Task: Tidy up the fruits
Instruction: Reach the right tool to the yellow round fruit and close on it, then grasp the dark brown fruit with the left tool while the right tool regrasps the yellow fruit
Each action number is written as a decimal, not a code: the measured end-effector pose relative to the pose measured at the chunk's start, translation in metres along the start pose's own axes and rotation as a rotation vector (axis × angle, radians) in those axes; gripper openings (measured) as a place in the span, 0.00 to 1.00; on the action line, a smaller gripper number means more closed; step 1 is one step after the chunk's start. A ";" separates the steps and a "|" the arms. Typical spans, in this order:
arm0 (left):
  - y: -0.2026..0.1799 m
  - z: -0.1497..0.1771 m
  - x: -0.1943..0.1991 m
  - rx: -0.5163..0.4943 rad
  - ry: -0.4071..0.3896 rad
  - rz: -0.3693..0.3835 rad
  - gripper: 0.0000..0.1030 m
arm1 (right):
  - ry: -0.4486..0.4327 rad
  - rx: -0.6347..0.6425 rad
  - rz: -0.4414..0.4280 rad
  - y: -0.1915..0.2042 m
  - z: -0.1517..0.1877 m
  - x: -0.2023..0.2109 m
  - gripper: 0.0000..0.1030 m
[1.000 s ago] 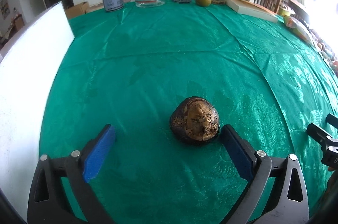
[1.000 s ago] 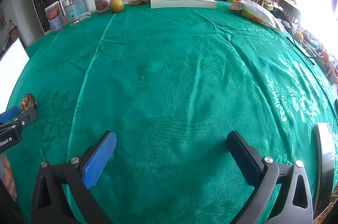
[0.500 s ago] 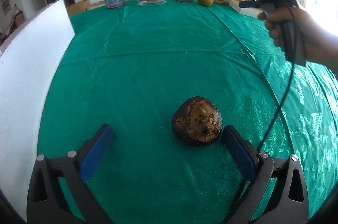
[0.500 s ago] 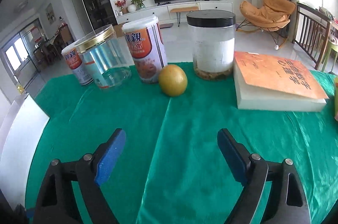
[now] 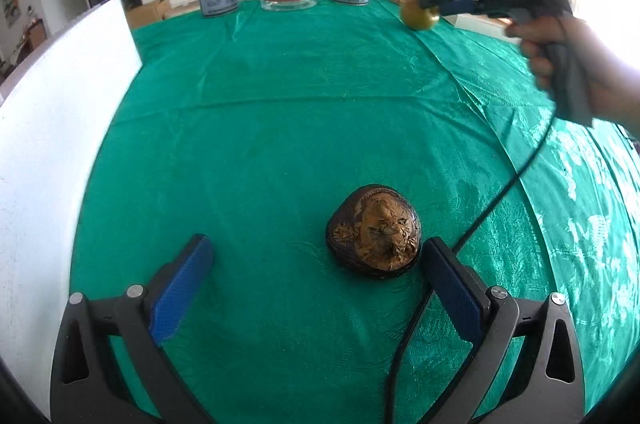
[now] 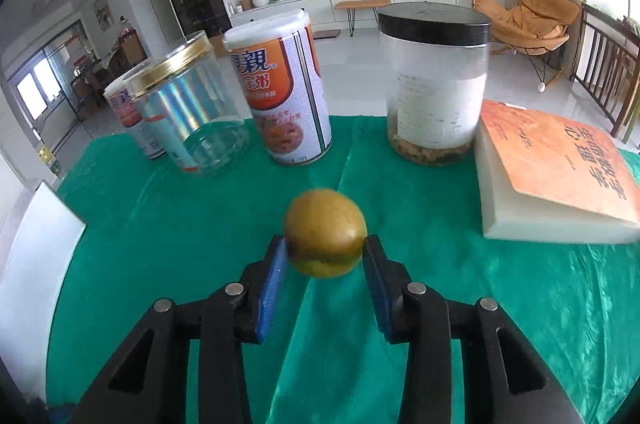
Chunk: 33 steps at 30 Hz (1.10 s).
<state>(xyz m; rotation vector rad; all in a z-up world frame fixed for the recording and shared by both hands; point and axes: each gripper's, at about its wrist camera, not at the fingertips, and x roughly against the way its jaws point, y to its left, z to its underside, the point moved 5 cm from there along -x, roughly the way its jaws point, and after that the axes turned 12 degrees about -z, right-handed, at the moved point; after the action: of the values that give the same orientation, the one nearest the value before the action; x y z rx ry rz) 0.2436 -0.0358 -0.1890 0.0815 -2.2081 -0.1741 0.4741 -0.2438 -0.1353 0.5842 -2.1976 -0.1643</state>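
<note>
Our right tool (image 6: 325, 256) had its blue pads clamped on either side of a yellow-green fruit (image 6: 325, 238), near the far edge of the green-clothed worktop (image 6: 168, 224). Just beyond it stood a black-lidded jar (image 6: 434, 83), a printed can (image 6: 284, 91) and a gold-lidded clear jar (image 6: 192, 111), with an orange book (image 6: 556, 171) to the right. Our left tool (image 5: 316, 288) stood wide, holding nothing; a dark brown fruit (image 5: 374, 232) lay on the cloth between its fingers, just beside the right pad (image 5: 452, 288). A white board (image 5: 52, 127) lay at the left.
</note>
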 end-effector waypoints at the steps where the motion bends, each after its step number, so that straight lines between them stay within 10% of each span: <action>1: 0.000 0.000 0.000 0.000 -0.001 0.000 0.99 | 0.016 -0.001 0.002 0.003 0.016 0.020 0.10; 11: 0.001 0.000 -0.001 -0.004 -0.001 -0.005 0.99 | 0.074 -0.104 0.010 0.020 0.147 0.123 0.16; 16: 0.001 0.000 -0.001 -0.003 -0.001 -0.004 0.99 | -0.063 -0.184 0.076 0.000 0.120 0.134 0.83; 18: 0.001 0.000 -0.001 -0.003 -0.001 -0.004 0.99 | -0.044 -0.193 0.098 -0.007 0.107 0.119 0.87; 33: 0.001 -0.001 -0.001 -0.002 -0.001 -0.006 0.99 | 0.047 -0.284 0.133 -0.060 0.130 0.105 0.49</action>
<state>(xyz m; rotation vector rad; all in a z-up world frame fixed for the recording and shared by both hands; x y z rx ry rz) 0.2447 -0.0352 -0.1891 0.0875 -2.2086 -0.1798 0.3393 -0.3554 -0.1637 0.2799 -2.1104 -0.3809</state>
